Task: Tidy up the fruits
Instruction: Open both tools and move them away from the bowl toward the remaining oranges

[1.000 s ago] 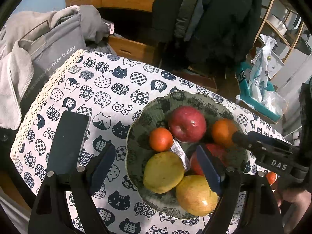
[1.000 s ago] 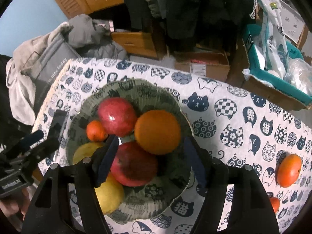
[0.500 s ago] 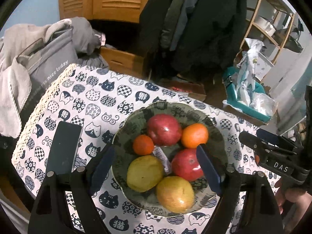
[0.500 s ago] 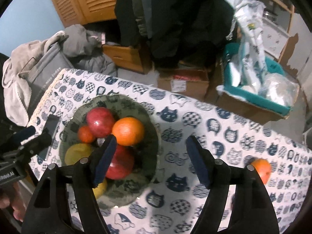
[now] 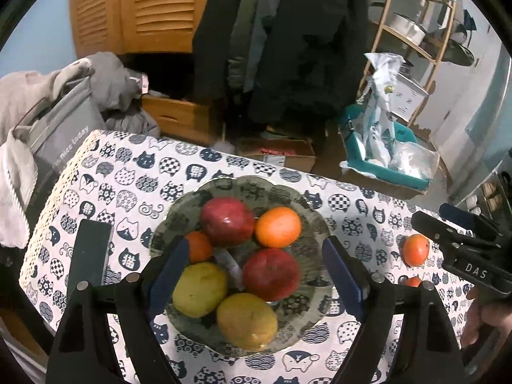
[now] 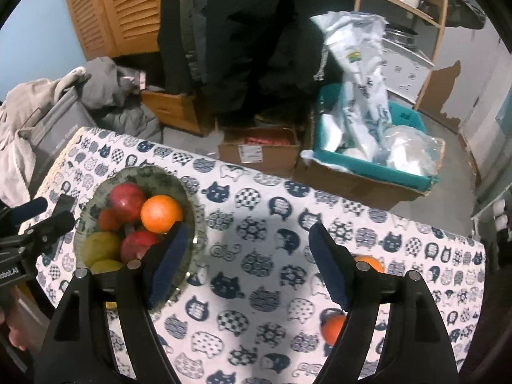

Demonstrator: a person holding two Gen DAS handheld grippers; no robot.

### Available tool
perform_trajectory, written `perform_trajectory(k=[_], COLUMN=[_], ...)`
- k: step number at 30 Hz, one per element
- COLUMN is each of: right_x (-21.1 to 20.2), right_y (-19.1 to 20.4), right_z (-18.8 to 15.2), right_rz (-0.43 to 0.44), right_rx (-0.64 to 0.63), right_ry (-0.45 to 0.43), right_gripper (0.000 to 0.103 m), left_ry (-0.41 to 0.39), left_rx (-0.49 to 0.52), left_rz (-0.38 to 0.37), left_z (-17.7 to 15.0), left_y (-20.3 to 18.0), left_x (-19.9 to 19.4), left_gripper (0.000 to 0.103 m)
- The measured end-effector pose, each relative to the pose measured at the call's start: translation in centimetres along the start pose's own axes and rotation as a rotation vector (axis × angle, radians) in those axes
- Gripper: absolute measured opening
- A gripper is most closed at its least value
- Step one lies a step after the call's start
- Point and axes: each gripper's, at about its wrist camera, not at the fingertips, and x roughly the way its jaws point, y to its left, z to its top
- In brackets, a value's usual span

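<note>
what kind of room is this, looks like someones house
Most likely a lived-in home, perhaps a dining corner: a cat-print tablecloth under a bowl of fruit, dark coats hanging behind, and clothes heaped nearby.

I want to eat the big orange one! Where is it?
The big orange sits in the green bowl, on the far right side in the left wrist view, touching the two red apples.

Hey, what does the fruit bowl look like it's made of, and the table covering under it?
The bowl looks like glazed ceramic: a hard scalloped rim, a dark mottled green pattern and a slight sheen, though painted glass can't be ruled out. The table covering looks like printed cloth or wipe-clean vinyl: white with navy cat faces, lying flat and folding over the table edge; the finish is too blurred to settle which.
</note>
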Motion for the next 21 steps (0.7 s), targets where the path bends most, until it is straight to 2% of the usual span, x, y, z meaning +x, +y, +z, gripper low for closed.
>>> perform_trajectory(k=[9,21], right_x=[-1.8,-0.3], right_y=[-4.4,-11.3], right_z=[-0.9,-3.2], right_rz=[-0.039,-0.069], right_rx=[0.05,0.164], right_ry=[-0.027,0.032], right_gripper=[0.082,0.082], left_ry=[-0.009,0.027], left_rx=[0.056,0.12], left_rz=[-0.018,-0.052], left_z=[0.3,0.7], left_y=[-3.9,-9.9], left_x=[-0.2,2.0], left_gripper=[0.086,0.086])
